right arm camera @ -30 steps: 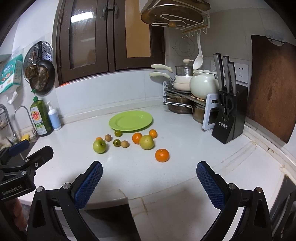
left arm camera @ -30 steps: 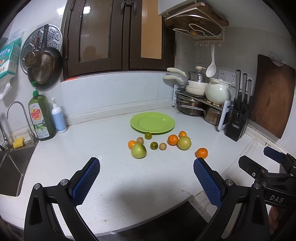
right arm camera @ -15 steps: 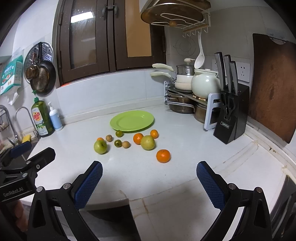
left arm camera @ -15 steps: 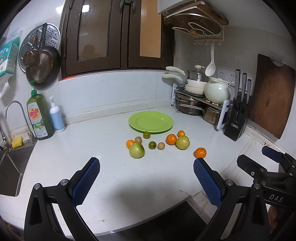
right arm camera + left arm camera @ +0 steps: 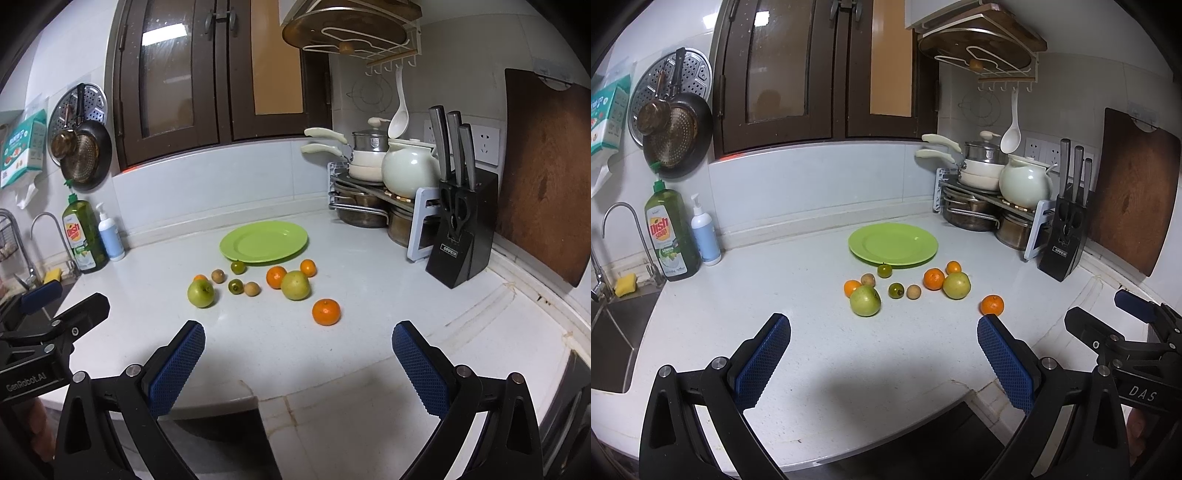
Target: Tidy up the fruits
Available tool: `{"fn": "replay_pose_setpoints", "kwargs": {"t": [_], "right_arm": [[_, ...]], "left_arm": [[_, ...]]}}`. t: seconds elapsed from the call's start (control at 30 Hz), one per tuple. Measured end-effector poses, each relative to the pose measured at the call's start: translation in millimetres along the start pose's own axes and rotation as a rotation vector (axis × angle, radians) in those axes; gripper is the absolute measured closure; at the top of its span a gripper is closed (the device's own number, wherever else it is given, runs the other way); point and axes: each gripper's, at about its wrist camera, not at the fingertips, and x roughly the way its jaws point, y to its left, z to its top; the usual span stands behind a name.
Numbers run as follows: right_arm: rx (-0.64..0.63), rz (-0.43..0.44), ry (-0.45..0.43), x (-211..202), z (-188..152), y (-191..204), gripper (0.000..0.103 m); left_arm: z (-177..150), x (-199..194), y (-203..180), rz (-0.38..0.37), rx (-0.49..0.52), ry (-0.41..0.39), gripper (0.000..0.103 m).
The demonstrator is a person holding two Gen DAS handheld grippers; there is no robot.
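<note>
The fruits lie loose on the white bench (image 5: 746, 295) just in front of a bare green plate (image 5: 893, 244): two yellow-green apples (image 5: 865, 301) (image 5: 295, 285), four oranges with one (image 5: 325, 311) set apart nearest the tools, two small dark-green fruits (image 5: 896, 290) and two small brown ones (image 5: 913, 291). The left tool (image 5: 883, 360) and the right tool (image 5: 298, 360) both hang spread wide and hold nothing, short of the fruit.

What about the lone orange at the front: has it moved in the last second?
No. In the right wrist view the lone orange keeps its spot in front of the green plate and left of the knife block.
</note>
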Motion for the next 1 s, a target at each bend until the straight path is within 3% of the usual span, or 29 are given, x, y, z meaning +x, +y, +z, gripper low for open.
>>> {"fn": "replay_pose_setpoints", "kwargs": {"t": [1.0], "right_arm": [[-0.019, -0.008, -0.02, -2.1, 0.2, 3.4, 0.001]], "left_arm": [[-3.0, -0.7, 3.2, 0.002, -0.002, -0.009, 0.0]]}}
